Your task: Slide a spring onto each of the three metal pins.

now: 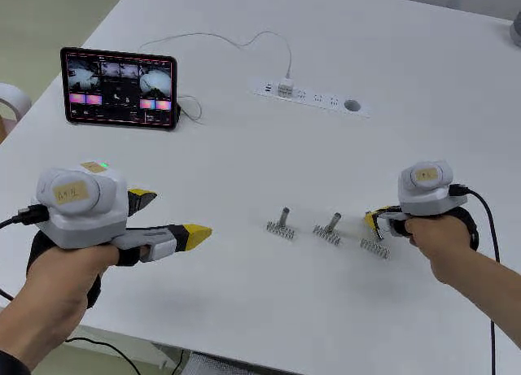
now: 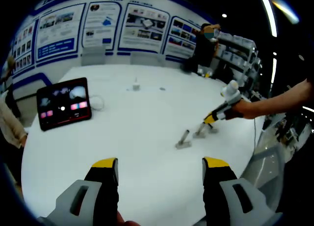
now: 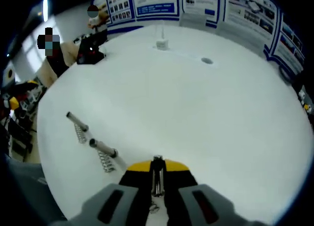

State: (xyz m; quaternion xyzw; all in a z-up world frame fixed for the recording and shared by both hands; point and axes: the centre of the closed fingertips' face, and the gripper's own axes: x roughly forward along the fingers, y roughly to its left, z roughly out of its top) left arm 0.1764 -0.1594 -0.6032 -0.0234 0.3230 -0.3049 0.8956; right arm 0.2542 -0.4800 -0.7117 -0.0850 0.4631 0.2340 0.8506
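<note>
My right gripper [image 1: 376,221] is at the right end of the row of parts on the table [image 1: 244,310]. Its yellow-tipped jaws are pressed together, pinching the right pin [image 3: 157,173]. The right spring [image 1: 374,248] lies on the table just on the near side of that gripper, off the pin.

To the left, the middle pin [image 1: 333,221] and the left pin [image 1: 284,216] rise at a tilt. The middle spring [image 1: 327,235] and the left spring [image 1: 281,230] each lie at the near foot of their pin. I cannot tell whether they touch.

My left gripper [image 1: 172,215] hangs over the near left of the table, well apart from the pins, with its jaws spread and nothing between them.

At the far left stands a tablet [image 1: 119,87] with its screen lit. A power strip [image 1: 309,97] lies far behind the pins with a white cable [image 1: 220,37] plugged into it.
</note>
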